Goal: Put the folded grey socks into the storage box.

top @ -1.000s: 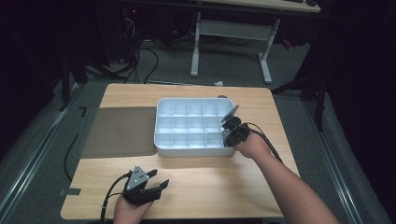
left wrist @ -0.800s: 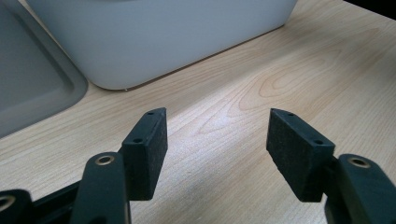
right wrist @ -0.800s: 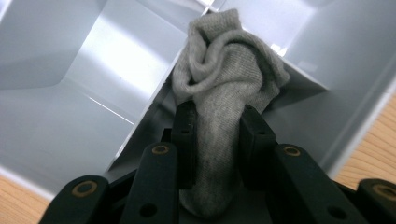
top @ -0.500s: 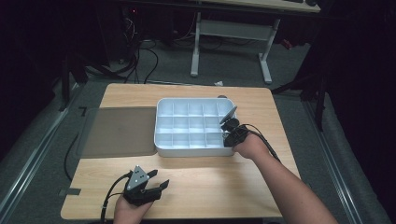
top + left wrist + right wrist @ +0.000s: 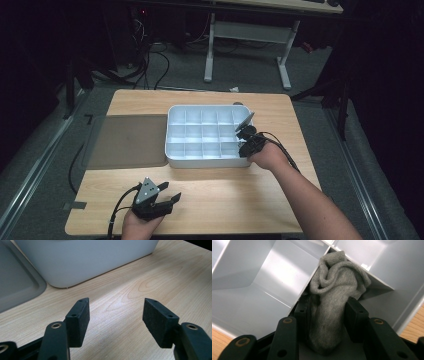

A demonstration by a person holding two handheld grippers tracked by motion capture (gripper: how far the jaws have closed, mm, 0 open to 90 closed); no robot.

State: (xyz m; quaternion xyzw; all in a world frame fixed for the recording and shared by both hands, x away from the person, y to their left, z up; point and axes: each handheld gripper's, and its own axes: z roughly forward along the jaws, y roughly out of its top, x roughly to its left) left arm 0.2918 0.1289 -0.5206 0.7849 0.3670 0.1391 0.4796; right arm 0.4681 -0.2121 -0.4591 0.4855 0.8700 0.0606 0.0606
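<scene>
Evidently mid-release, the right hand-held gripper [image 5: 325,315], its jaws just opening, flanks a rolled grey sock [image 5: 334,297] in a lower-right cell of the white divided tray [image 5: 175,135], so next it should lift clear; the left hand-held gripper [image 5: 116,320] gapes empty above the tabletop [image 5: 240,200].

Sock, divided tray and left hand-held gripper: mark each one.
Sock [image 5: 332,297], right gripper view, middle of the grey knit body.
Divided tray [image 5: 210,161], high view, near outer wall.
Left hand-held gripper [image 5: 115,320], left gripper view, midway between its open pads.
</scene>
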